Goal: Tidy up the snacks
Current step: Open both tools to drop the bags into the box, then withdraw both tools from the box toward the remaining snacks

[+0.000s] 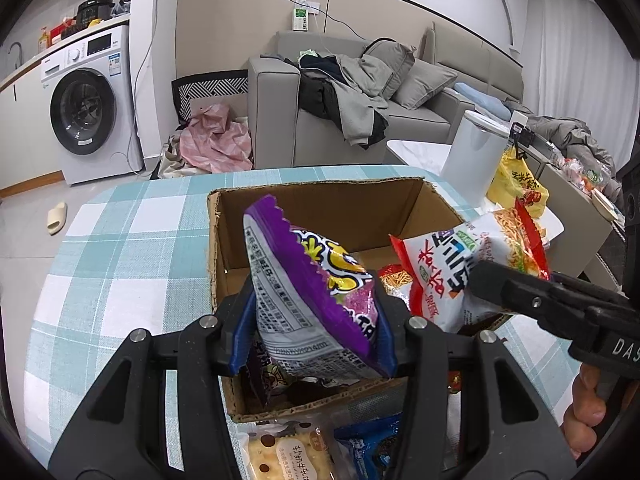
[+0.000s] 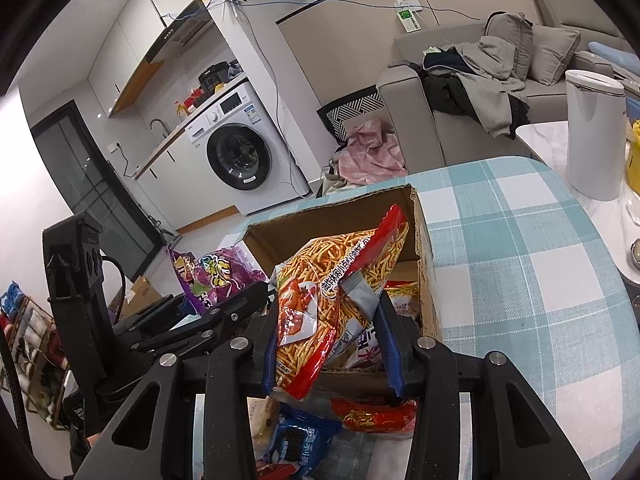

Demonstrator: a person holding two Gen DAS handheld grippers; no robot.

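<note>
An open cardboard box [image 1: 320, 200] [image 2: 426, 240] stands on a table with a blue-and-white checked cloth. My left gripper [image 1: 316, 340] is shut on a purple snack bag [image 1: 308, 292], held over the box's near edge. That purple bag [image 2: 212, 276] also shows at the left of the right wrist view. My right gripper [image 2: 328, 344] is shut on a red-and-orange bag of snack sticks [image 2: 332, 292], also over the box; the left wrist view shows this bag [image 1: 460, 264] from its white side. More packets lie inside the box.
Before the box lie a biscuit pack [image 1: 288, 456], a blue cookie pack [image 2: 296, 436] and a red packet [image 2: 376, 416]. A white bin [image 2: 592, 132] and a yellow bag [image 1: 516, 184] stand at the right. A sofa [image 1: 360, 120] and a washing machine [image 1: 88, 100] are behind.
</note>
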